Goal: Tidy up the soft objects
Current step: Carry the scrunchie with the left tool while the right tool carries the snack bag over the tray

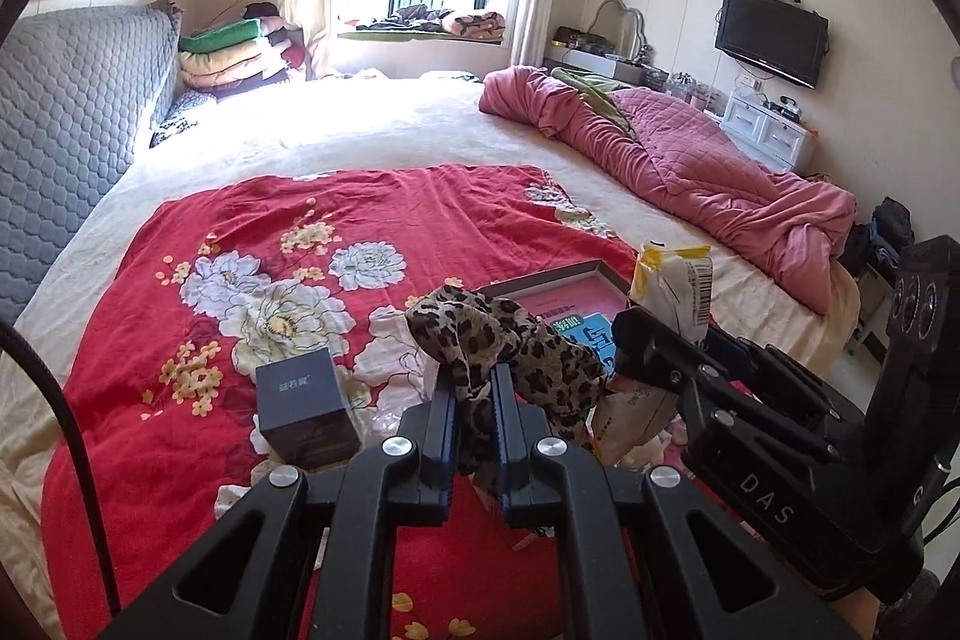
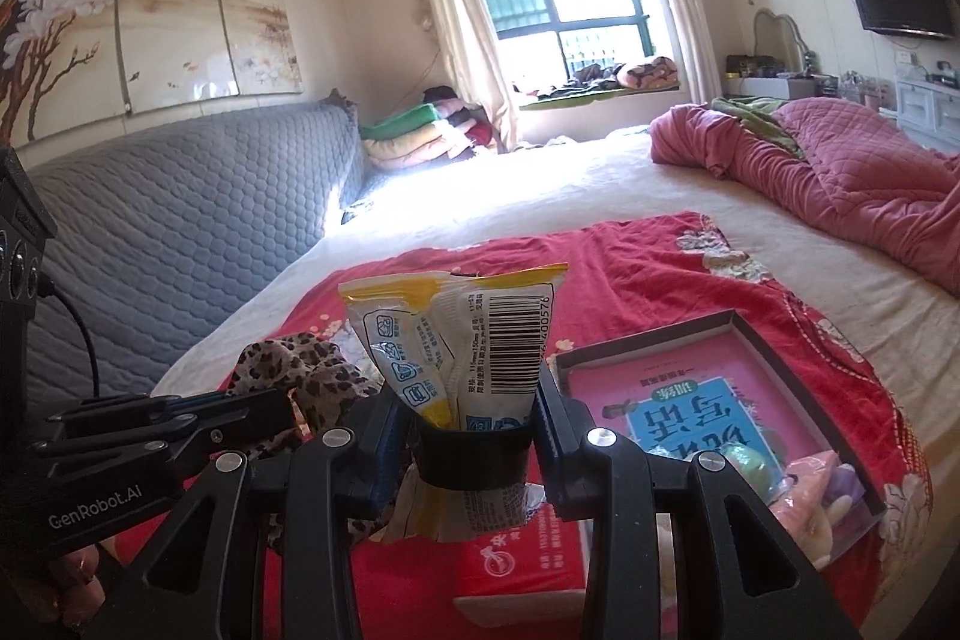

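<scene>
Left hand-held gripper is pressed together on a limp leopard-print fabric scarf, held above the red floral bedspread. Right hand-held gripper pinches a crinkly yellow-and-white plastic packet at its waist. Both appear light and soft; the packet is likely slippery, so a mid-body hold suits it.

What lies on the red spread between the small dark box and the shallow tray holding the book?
In the left wrist view, the leopard-print fabric, held in the shut left hand-held gripper, hangs between the dark cube box and the book tray.
</scene>
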A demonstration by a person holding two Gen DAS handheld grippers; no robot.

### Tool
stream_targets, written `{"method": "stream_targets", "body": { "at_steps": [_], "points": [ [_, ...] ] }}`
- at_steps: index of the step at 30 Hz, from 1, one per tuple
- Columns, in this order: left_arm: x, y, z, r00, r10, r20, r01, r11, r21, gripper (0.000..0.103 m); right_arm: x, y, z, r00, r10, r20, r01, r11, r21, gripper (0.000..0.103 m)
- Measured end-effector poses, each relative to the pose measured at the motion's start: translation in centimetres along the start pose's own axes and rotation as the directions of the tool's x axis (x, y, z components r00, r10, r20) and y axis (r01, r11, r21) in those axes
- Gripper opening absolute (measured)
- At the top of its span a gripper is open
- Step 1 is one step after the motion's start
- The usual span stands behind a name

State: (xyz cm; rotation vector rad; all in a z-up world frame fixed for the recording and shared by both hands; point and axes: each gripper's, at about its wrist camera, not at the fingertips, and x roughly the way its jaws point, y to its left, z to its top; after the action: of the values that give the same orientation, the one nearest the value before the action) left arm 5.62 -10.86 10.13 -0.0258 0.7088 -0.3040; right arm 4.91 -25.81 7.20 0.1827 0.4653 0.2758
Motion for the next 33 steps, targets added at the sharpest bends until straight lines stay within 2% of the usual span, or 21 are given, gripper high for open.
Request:
{"method": "stream_targets", "body": {
  "at_steps": [20, 25, 33],
  "points": [
    [4.9, -6.2, 1.4, 0.996, -0.046, -0.078, 0.053, 0.995, 0.081, 0.010, -3.3, -8.0, 0.5, 0.989, -0.134, 0.055, 0.125, 0.981, 0.148, 0.038],
    [6.7, -8.1, 1.4, 0.992, -0.066, -0.107, 0.077, 0.992, 0.104, 0.010, -3.4, -10.4, 0.1, 0.979, -0.200, 0.036, 0.192, 0.967, 0.167, 0.038],
    [9.8, -9.6, 1.3, 0.986, -0.071, -0.151, 0.091, 0.988, 0.128, 0.010, -3.6, -13.9, -1.0, 0.966, -0.258, 0.011, 0.249, 0.942, 0.225, 0.038]
  ]
}}
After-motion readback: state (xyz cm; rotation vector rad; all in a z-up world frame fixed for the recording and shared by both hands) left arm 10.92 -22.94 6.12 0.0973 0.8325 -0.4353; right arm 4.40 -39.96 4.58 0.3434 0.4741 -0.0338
